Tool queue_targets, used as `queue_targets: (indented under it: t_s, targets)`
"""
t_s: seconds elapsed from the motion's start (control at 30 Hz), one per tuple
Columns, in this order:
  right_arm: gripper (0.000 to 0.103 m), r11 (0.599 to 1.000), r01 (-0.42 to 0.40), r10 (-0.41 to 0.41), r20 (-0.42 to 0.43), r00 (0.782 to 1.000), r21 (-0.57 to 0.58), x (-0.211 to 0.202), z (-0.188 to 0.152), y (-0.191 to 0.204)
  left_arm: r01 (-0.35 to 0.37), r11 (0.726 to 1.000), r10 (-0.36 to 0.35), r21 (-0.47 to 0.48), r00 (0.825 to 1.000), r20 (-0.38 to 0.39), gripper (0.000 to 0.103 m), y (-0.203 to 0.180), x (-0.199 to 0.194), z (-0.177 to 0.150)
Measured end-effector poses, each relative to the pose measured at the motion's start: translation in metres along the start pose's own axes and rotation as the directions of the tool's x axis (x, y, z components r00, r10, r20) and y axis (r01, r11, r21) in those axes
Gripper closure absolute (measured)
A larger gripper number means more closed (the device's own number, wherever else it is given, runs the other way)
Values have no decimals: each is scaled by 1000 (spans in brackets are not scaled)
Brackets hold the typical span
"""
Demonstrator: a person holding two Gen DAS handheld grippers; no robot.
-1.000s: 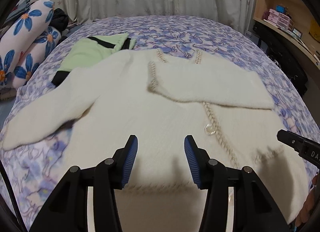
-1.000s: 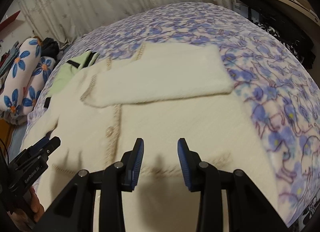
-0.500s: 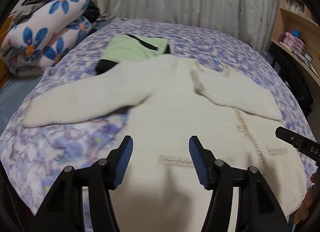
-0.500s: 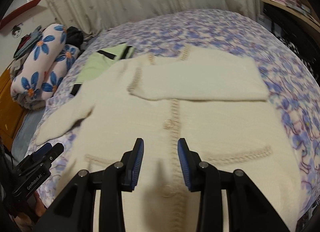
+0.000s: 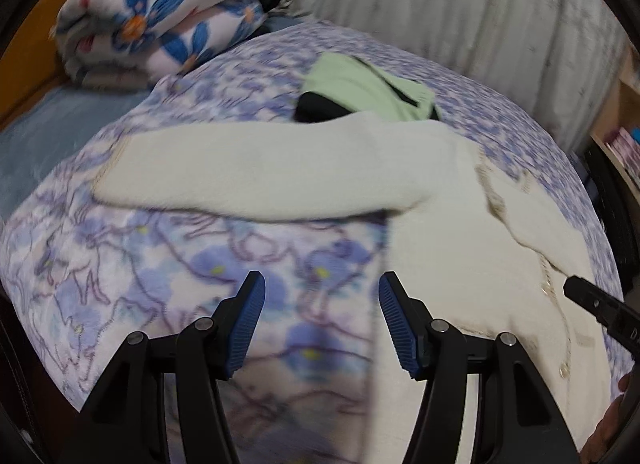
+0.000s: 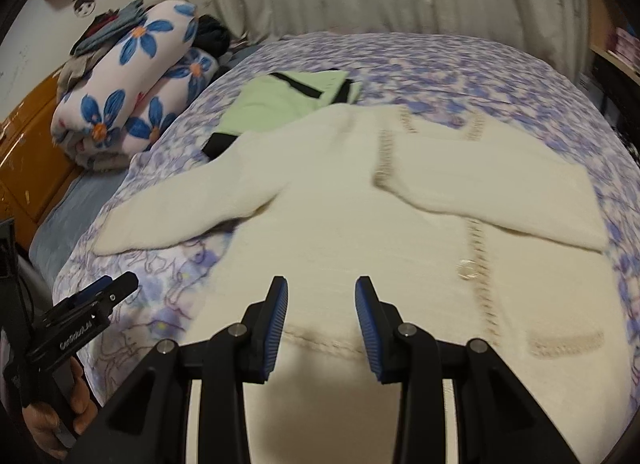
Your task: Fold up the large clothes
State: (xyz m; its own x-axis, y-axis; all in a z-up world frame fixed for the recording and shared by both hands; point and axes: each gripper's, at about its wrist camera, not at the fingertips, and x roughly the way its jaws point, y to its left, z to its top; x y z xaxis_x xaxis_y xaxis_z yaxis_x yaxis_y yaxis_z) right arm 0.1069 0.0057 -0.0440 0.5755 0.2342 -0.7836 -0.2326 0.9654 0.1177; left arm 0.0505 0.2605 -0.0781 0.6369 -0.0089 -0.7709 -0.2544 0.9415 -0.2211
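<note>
Your left gripper (image 5: 320, 316) hangs over the floral bedspread (image 5: 168, 276) with its jaws apart and nothing between them; they have just been opening wider. The blue pads (image 5: 248, 324) touch no cloth. The cream cardigan (image 5: 460, 264) lies flat on the bed, its body at about 3 o'clock from those jaws, and its outstretched sleeve (image 5: 260, 179) runs across at 12 o'clock toward 10 o'clock.

Your right gripper (image 6: 322, 328) hovers above the cardigan's lower body (image 6: 328, 232), jaws parted and empty, near the braided hem trim (image 6: 320, 342). From here the other sleeve (image 6: 500, 191) is folded across the chest at 1 o'clock, the button band (image 6: 478, 264) runs down at 2 o'clock, and the spread sleeve lies at 10 o'clock.

A folded pale green garment (image 6: 280, 103) with black trim sits at 11 o'clock, its edge tucked under the cardigan's shoulder. A rolled quilt with blue flowers (image 6: 132, 83) rests beyond the bed's left edge. No container shows in either view.
</note>
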Motion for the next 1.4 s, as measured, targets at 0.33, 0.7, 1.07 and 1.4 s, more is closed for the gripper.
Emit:
queue_targets:
  t_s: [0.33, 0.7, 1.07, 1.4]
  targets:
    - [68, 998, -18, 16, -31, 999, -66, 58, 27, 48, -2, 984, -4, -176, 999, -32, 45, 76, 49, 27]
    - [68, 995, -59, 52, -83, 995, -81, 120, 47, 82, 48, 945, -70, -323, 996, -57, 45, 123, 106, 50]
    - [68, 995, -75, 66, -132, 989, -65, 148, 41, 85, 31, 919, -39, -394, 999, -11, 57, 146, 140, 74]
    - [68, 996, -90, 86, -129, 988, -28, 147, 41, 69, -46, 938, 65, -343, 997, 46, 93, 137, 124, 81]
